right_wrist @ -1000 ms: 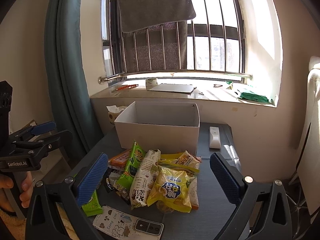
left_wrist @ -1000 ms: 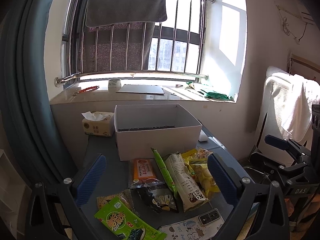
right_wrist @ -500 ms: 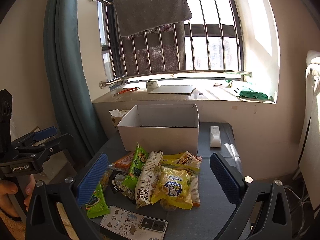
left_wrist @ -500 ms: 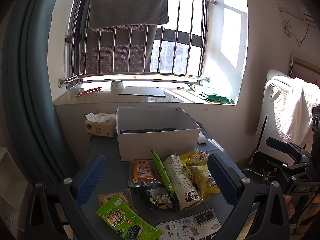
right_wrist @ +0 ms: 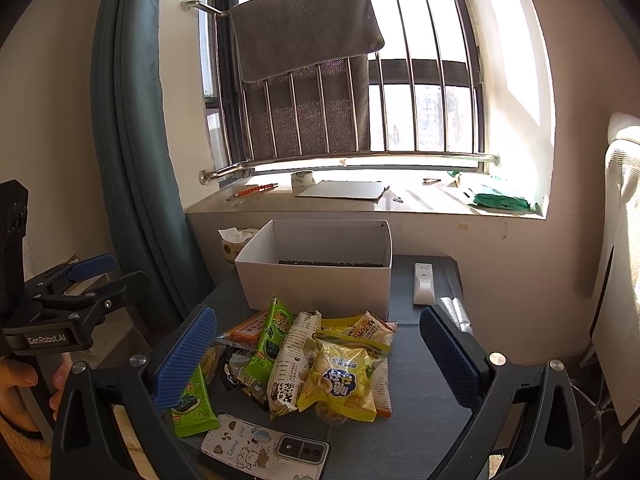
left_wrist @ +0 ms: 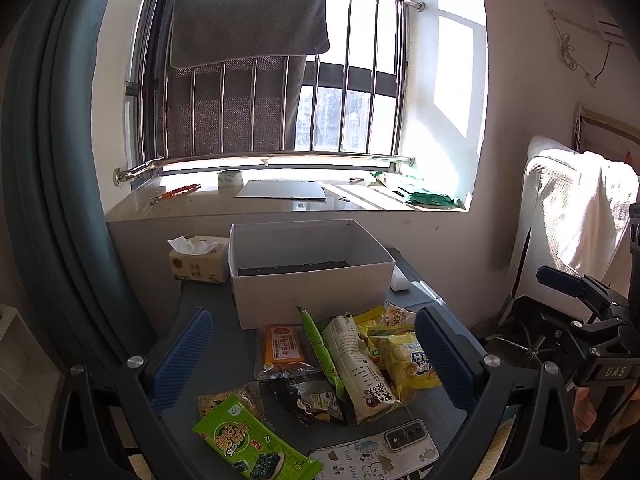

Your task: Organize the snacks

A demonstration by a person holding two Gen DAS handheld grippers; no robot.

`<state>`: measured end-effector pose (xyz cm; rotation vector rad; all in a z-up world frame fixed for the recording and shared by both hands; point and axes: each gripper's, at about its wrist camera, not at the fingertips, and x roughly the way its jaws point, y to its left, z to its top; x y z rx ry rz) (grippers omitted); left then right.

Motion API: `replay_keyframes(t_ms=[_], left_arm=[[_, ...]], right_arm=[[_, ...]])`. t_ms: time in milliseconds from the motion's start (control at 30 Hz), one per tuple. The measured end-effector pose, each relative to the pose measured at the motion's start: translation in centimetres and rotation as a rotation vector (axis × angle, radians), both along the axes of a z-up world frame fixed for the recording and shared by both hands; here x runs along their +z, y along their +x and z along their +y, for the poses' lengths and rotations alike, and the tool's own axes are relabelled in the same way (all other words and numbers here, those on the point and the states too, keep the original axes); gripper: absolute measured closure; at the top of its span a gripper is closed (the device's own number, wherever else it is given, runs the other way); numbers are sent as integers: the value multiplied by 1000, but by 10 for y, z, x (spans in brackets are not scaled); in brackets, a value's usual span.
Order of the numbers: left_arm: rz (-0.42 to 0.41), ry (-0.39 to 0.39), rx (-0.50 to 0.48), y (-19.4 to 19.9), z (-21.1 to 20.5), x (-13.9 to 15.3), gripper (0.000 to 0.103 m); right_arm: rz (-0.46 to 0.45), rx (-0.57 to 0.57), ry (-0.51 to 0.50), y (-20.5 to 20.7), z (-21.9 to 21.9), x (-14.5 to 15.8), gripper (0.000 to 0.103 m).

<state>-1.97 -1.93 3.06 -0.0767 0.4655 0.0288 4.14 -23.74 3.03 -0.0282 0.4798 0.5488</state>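
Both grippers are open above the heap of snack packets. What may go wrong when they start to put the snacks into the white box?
1. The snack packets overlap: the yellow crinkly packet lies on others, so a gripper may lift or drag two.
2. The smartphone in a cartoon case lies at the table's near edge, beside the green seaweed packet; a reach there might knock it off.
3. The white remote control beside the white cardboard box could be bumped.

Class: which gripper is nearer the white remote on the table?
Right. The remote lies just ahead of the right gripper, toward its right finger. The left gripper sits further left, the remote partly behind the box.
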Motion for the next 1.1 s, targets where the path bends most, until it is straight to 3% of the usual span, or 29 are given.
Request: replay_keyframes(t_ms=[667, 900, 1100], left_arm=[[8, -24, 12, -1, 4, -2, 0], [-7, -56, -23, -5, 6, -3, 0], [-11, -86, -13, -11, 16, -11, 0]], right_arm=[[20, 9, 4, 0, 1, -4, 0], [121, 90, 104, 10, -1, -17, 0], [204, 110, 79, 29, 14, -43, 0]])
